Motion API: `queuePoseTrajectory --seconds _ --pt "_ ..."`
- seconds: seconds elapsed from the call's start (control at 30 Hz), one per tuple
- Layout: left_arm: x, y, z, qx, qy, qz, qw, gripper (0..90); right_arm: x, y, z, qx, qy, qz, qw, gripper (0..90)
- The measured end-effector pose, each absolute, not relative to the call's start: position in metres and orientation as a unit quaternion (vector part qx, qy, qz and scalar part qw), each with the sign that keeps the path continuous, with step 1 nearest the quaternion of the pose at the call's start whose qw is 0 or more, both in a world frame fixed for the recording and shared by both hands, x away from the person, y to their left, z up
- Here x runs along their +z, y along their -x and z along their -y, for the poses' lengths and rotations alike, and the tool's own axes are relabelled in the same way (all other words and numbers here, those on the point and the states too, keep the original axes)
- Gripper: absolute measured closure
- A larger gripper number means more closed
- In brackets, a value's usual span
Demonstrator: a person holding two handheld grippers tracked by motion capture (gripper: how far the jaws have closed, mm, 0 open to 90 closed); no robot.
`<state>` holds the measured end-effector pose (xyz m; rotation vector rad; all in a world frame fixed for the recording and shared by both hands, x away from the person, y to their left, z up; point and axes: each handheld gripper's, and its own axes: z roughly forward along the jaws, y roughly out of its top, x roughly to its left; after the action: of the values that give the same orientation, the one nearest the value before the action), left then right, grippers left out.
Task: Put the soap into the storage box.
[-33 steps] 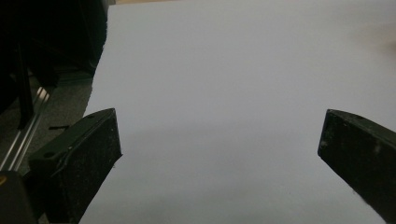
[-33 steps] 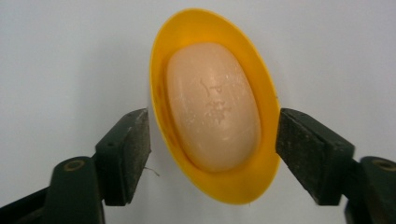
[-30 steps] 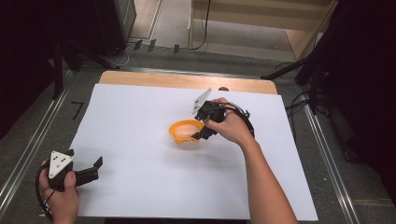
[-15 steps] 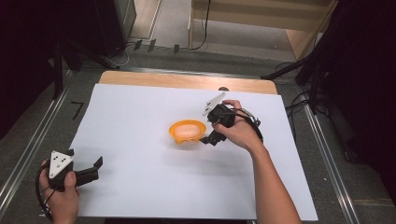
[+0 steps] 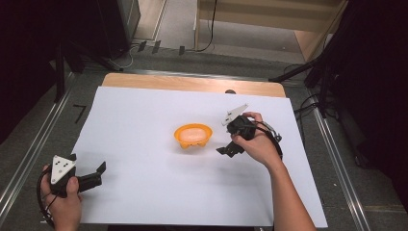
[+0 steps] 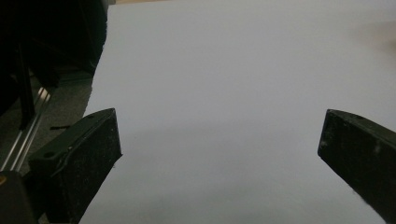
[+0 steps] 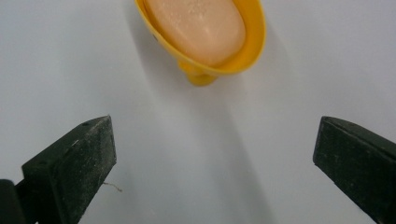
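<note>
A: Your right gripper (image 5: pixel 225 150) sits toward the right edge of the white sheet (image 5: pixel 144 125), jaws spread wide with nothing between them. They have just been opening, and there's only bare paper in the gap in the right gripper view.

B: And the dish?

A: The orange soap dish (image 5: pixel 193 135) stands near the middle of the sheet, just beside your right gripper and apart from it. It's an oval, shallow tray on short feet, with a pale peach bar of soap (image 7: pixel 196 28) lying in it, its top faintly speckled.

B: What about my other hand?

A: Your left gripper (image 5: pixel 94 174) rests at the sheet's near left corner, well apart from the dish, jaws open and empty, pointing across plain paper.

B: Anything in the way?

A: The paper between your right gripper and the dish is bare. Beyond the sheet's far edge runs a strip of wooden tabletop (image 5: pixel 192 84), and metal rails (image 5: pixel 29 159) flank the table.
</note>
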<state>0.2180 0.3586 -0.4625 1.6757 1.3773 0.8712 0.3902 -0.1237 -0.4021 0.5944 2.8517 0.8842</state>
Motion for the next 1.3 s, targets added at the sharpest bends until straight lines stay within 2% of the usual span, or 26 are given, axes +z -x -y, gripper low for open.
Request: queuePoseTrajectory --seconds 1.3 --pt "-0.463 -0.218 -0.358 0.346 -0.662 -0.540 0.388 0.0 -0.440 -0.322 0.213 0.329 -0.262 -0.904 0.070 3.3"
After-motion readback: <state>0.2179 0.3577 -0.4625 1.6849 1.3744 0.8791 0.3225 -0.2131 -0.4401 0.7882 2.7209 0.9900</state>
